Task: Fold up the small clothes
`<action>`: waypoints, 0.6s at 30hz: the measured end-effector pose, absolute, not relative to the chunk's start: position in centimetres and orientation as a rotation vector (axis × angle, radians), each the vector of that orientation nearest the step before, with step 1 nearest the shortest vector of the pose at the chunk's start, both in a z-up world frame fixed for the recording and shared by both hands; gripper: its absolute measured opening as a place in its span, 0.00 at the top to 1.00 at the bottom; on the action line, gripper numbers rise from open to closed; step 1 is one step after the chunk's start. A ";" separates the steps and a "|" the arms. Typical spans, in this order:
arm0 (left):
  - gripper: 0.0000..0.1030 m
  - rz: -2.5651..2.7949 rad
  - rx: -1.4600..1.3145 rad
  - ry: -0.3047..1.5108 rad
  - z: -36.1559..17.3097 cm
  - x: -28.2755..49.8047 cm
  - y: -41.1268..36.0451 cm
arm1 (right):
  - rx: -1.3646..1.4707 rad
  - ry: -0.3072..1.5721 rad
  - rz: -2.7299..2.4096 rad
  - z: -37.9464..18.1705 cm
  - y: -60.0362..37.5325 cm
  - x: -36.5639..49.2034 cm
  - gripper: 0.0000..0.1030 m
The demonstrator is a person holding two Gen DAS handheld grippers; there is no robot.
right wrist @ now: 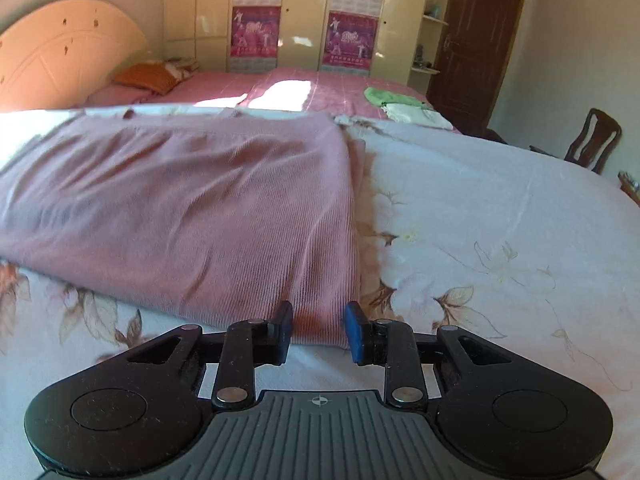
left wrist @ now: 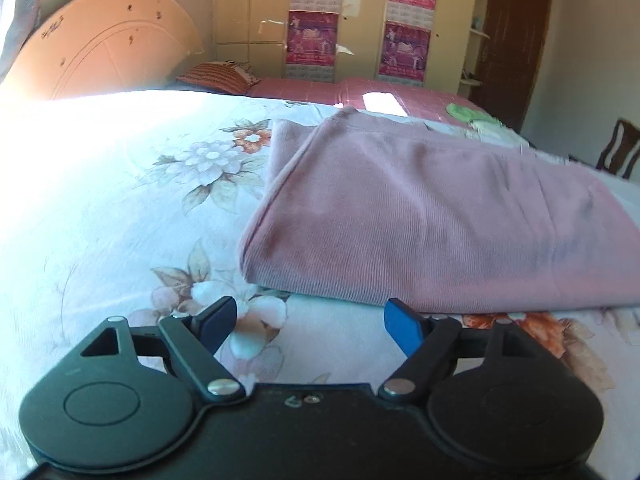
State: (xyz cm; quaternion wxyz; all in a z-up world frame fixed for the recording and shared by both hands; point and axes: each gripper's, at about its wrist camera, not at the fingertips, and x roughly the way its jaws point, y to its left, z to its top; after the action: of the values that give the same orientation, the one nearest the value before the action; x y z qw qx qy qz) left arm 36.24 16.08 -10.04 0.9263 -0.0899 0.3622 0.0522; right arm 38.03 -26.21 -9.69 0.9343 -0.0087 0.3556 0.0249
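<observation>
A pink ribbed garment [left wrist: 420,220] lies folded flat on the floral bedsheet [left wrist: 120,200]. In the left wrist view its near left corner is just ahead and to the right of my left gripper [left wrist: 310,320], which stands wide open with only sheet between its fingers. The right wrist view has the same garment [right wrist: 180,208] filling the left half of the picture. My right gripper [right wrist: 320,330] hovers over its near right corner with the jaws a little apart. The cloth there lies flat and the pads do not pinch it.
A green cloth [right wrist: 390,96] and a white folded cloth [right wrist: 416,114] lie on the pink bed [right wrist: 320,88] behind. An orange pillow [right wrist: 146,76] sits by the headboard [right wrist: 60,48]. A wooden chair [right wrist: 594,140] stands at the right, and a wardrobe [right wrist: 304,12] and door [right wrist: 476,40] lie beyond.
</observation>
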 end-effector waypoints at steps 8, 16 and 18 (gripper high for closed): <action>0.24 0.089 -0.856 0.644 -12.1 35.5 20.9 | 0.107 0.691 0.154 -8.3 -25.1 37.1 0.76; 0.25 0.135 -1.023 0.572 -13.5 40.1 22.1 | 0.168 0.659 0.274 -6.9 -20.5 39.2 0.99; 0.24 0.143 -1.010 0.560 -13.6 41.0 21.9 | 0.179 0.661 0.294 -6.9 -19.8 40.3 0.99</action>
State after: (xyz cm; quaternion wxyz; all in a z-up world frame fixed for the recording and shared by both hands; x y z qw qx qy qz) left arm 41.04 21.89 -13.59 0.8354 -0.4771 0.2643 0.0674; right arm 40.32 -19.82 -6.91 0.9313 0.0876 0.3230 0.1436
